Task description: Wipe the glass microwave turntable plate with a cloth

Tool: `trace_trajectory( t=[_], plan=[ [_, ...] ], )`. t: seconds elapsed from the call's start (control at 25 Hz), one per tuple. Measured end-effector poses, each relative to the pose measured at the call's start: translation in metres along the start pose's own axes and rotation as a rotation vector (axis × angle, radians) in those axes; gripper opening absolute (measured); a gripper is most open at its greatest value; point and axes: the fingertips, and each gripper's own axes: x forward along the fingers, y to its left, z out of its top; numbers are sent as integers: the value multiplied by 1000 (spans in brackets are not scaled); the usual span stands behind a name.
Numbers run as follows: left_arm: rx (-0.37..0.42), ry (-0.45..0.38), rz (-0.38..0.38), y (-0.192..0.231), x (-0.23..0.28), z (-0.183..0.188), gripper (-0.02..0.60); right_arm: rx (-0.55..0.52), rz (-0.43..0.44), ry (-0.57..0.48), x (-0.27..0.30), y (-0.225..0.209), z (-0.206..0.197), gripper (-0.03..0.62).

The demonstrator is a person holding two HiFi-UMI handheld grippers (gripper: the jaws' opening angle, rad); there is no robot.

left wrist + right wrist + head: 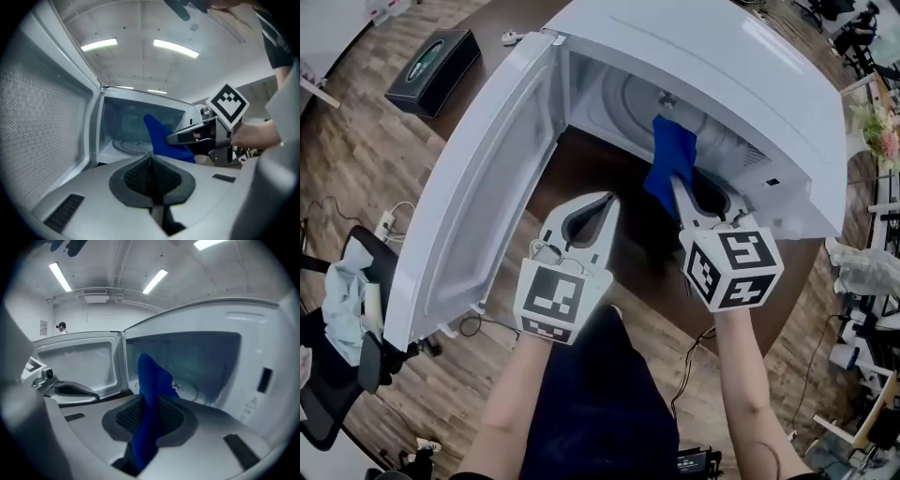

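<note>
cloth (671, 159), 1, blue, pinched by right gripper (678, 187) fingers; left gripper (607, 202) fingers closed, empty.

Can't see most of turntable plate (630, 101) in head view, blocked by blue cloth (671, 157) & microwave (722, 66) roof; only a rim sliver shows in right gripper view. Lose cloth's lower end btwn pads of right gripper (679, 192). Can't read label on black box (431, 61), nor tell anything of tiny far-off person (61, 326).
</note>
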Motion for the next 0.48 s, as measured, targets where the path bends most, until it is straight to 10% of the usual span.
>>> trace_trajectory(
  t=[0.28,0.48],
  plan=[
    [-29,-42,40,34,26,8,6,-233,-90,-77,80,-14,63,63],
    [-44,-62,38,40,35,11,6,-590,-175,-11,137,-20,77,63]
  ],
)
